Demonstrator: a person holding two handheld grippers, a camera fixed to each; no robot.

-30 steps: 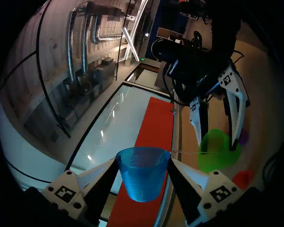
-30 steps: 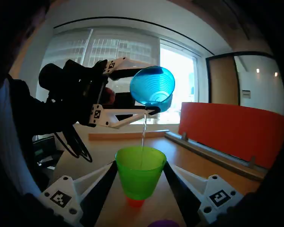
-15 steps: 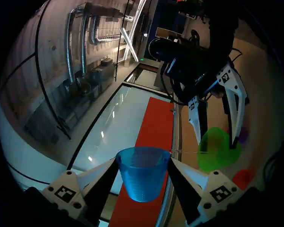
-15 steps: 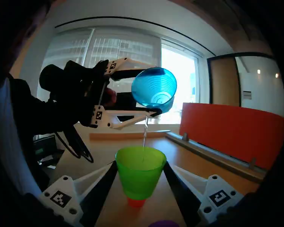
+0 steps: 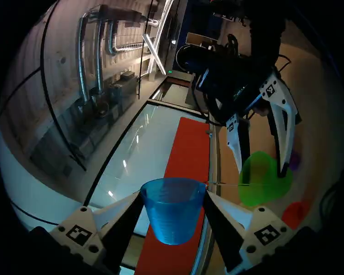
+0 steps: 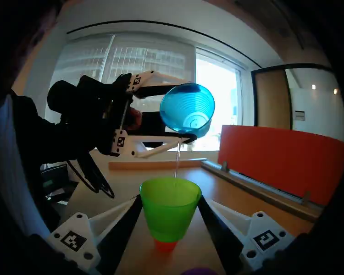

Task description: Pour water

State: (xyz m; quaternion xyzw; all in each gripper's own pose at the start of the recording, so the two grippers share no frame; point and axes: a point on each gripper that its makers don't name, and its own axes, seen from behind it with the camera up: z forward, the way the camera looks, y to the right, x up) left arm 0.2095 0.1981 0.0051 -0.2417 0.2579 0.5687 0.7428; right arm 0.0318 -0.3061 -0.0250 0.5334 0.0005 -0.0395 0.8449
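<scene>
A translucent blue cup (image 5: 173, 215) sits between the fingers of my left gripper (image 5: 173, 197), which is shut on it. In the right gripper view the same blue cup (image 6: 187, 110) hangs tilted on its side, its mouth facing the camera, with the left gripper (image 6: 189, 110) and a hand behind it. A thin stream of water (image 6: 176, 160) falls from its lower rim into the green cup (image 6: 170, 208). My right gripper (image 6: 170, 201) is shut on this upright green cup. The left gripper view shows the green cup (image 5: 263, 178) in the right gripper (image 5: 263, 173), farther off.
An orange cup (image 6: 165, 244) stands on the wooden table (image 6: 245, 192) just under the green cup, with a purple object (image 6: 199, 271) nearer. A red partition (image 6: 282, 156) runs along the table's right side. A person's dark sleeve (image 6: 48, 137) is at left, before bright windows.
The blue cup has shifted slightly up and to the right and tipped a little further. The water stream has thinned. The green cup has stayed put.
</scene>
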